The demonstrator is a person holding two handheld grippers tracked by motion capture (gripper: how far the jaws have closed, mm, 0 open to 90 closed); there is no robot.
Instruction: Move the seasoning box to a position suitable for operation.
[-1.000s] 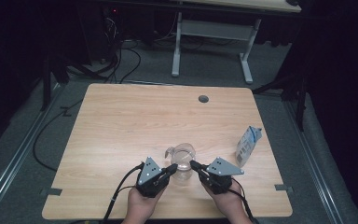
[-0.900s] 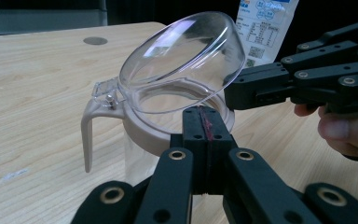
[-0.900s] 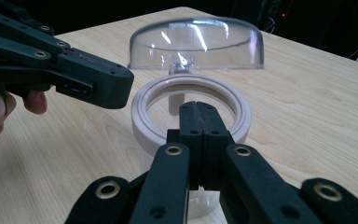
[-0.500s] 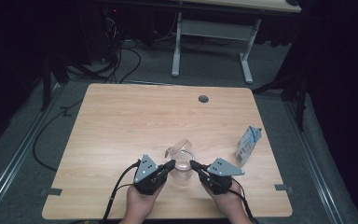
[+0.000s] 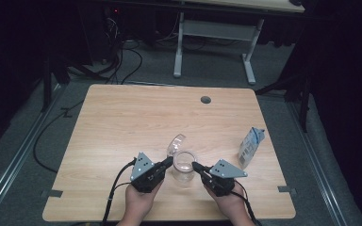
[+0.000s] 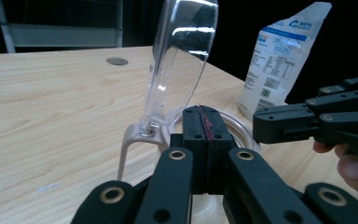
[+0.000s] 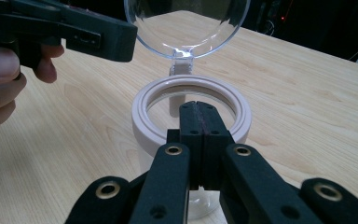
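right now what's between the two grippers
The open jar, lid flipped up, stands between the left gripper and right gripper in the high view.

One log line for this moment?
jar: lid open | left gripper: shut, at rim | right gripper: shut, at rim | pouch: right

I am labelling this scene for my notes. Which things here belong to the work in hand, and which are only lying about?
In the work:
- clear jar with white rim, between both grippers
- its hinged clear lid, standing open
- left gripper, shut
- right gripper, shut

Lying about:
- white pouch, upright near the table's right edge
- round cable hole in the table
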